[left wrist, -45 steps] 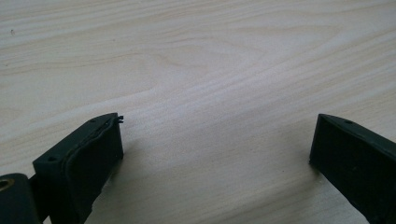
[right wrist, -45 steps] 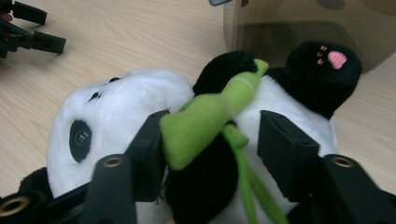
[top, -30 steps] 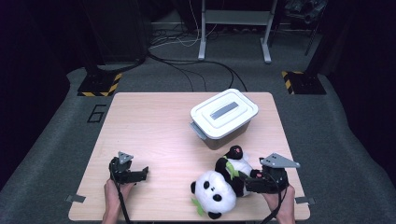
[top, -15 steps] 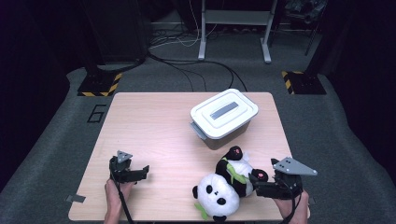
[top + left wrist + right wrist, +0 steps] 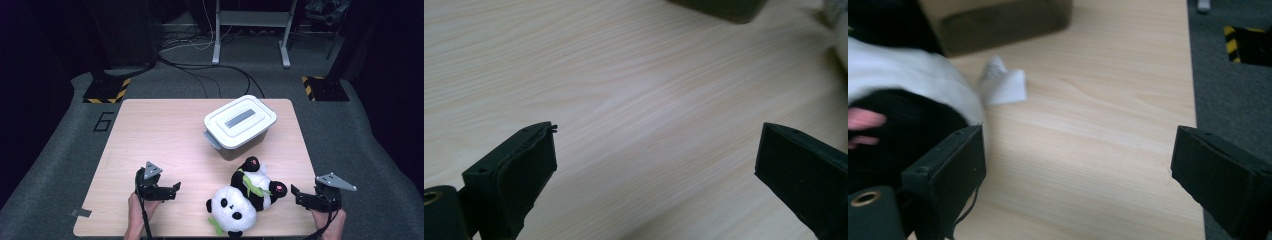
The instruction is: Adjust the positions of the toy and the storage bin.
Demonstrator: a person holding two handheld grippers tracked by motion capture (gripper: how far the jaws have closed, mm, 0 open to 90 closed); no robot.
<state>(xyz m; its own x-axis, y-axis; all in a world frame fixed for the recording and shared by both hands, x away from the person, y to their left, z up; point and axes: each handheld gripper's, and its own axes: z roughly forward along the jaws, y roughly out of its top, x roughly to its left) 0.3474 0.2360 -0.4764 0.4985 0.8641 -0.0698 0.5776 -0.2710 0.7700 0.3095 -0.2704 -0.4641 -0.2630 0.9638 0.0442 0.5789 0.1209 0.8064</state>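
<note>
My right claw (image 5: 296,192) is gaping wide just beside the black-and-white toy panda (image 5: 243,198) that is lying sprawled on the worktop (image 5: 165,135).

A white lidded box (image 5: 240,127) stands on the wooden table (image 5: 150,135), well ahead of the right gripper (image 5: 296,192) and to its left. Black cables (image 5: 210,75) lie on the grey floor (image 5: 350,130), far beyond it. A floor number (image 5: 103,121) lies ahead-left of the left gripper (image 5: 176,187).
</note>
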